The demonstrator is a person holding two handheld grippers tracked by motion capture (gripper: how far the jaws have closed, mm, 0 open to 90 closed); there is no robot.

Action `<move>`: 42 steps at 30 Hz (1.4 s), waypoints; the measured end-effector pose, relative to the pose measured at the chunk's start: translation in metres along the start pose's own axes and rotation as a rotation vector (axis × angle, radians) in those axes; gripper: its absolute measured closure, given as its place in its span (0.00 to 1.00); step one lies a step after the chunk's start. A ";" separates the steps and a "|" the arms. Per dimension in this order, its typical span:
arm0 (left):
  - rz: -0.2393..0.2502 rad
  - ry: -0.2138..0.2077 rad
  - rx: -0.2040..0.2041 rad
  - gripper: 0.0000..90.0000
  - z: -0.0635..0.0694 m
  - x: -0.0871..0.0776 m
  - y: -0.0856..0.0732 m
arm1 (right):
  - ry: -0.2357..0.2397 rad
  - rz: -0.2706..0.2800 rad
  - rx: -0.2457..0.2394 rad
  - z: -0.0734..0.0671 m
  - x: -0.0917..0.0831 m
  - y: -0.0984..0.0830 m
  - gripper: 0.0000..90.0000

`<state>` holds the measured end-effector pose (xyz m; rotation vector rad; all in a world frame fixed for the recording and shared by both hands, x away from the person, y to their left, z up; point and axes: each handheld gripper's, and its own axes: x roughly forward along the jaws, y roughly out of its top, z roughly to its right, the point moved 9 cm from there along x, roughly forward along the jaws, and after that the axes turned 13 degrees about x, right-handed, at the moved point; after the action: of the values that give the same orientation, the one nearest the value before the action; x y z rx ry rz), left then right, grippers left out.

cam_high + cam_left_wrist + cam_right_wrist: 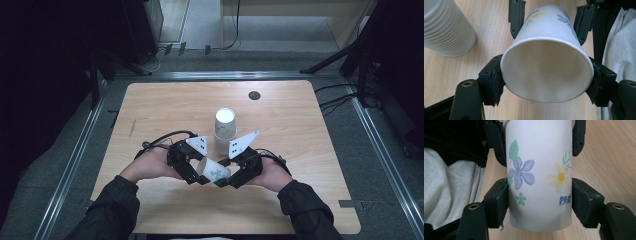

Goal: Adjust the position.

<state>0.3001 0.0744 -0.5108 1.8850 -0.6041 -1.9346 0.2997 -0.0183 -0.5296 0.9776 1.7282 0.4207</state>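
Note:
A white paper cup (214,170) printed with flowers lies on its side just above the wooden table (300,140), held between both grippers near the front edge. My left gripper (199,176) is shut on the cup's rim end. In the left gripper view the open mouth of the cup (546,72) faces the camera, and my gripper (546,82) clamps it from both sides. My right gripper (224,180) is shut on the base end. In the right gripper view the cup (539,170) shows its purple and yellow flowers, with my gripper (540,202) pressed on both flanks.
A tall upside-down stack of white cups (225,129) stands just behind the grippers, and appears as the stack (446,27) at the upper left. A dark round disc (254,95) sits near the far edge. The person's light garment (451,190) hangs by the front edge.

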 end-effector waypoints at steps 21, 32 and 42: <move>0.257 0.083 -0.103 0.19 -0.010 -0.024 0.007 | -0.024 0.191 0.019 0.004 -0.044 0.017 0.37; 0.405 0.113 -0.142 0.19 -0.011 -0.022 0.027 | 0.018 0.201 0.033 0.001 -0.041 0.017 0.37; 0.468 0.113 -0.158 0.25 -0.011 -0.025 0.030 | 0.036 0.212 0.039 0.000 -0.039 0.018 0.37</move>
<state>0.3114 0.0618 -0.4738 1.5712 -0.7536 -1.5191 0.3109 -0.0379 -0.4926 1.1937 1.6762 0.5457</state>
